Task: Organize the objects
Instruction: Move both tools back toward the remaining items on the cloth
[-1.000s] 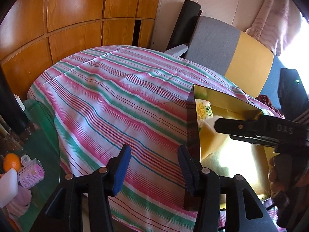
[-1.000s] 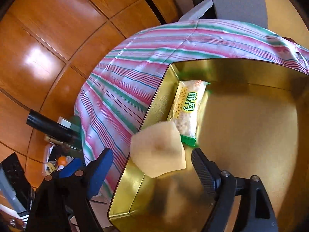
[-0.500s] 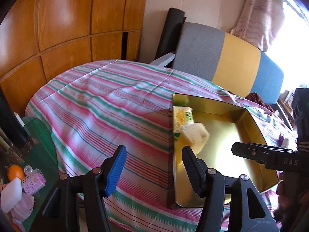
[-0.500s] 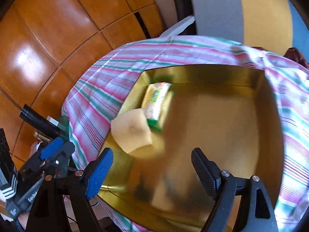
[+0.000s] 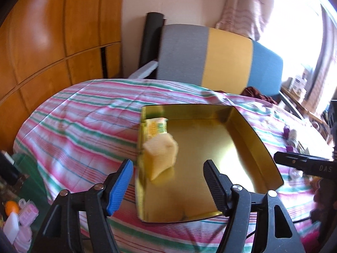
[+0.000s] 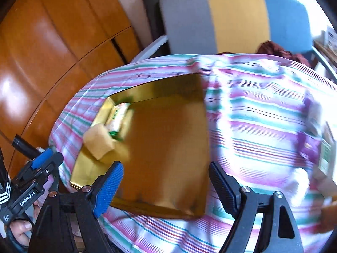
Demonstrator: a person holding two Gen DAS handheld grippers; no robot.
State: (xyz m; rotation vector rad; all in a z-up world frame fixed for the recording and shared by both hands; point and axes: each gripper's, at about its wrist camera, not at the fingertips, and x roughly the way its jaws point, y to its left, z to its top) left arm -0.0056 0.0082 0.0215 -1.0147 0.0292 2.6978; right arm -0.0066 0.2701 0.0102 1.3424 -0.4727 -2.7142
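Note:
A gold metal box lies open on a striped tablecloth. Inside, against its left wall, lie a yellow-green snack packet and a pale yellow sponge-like block. My left gripper is open and empty, just short of the box's near edge. My right gripper is open and empty, above the box's near right part. Small purple and green wrapped items lie on the cloth to the right of the box, blurred.
A grey, yellow and blue chair stands behind the table. Wooden wall panels are at the left. A low side surface at the lower left holds an orange and pink items.
The yellow block left the right gripper and dropped into the box beside the packet. The right gripper pulled back and swung right. The left gripper drew back, showing the whole box.

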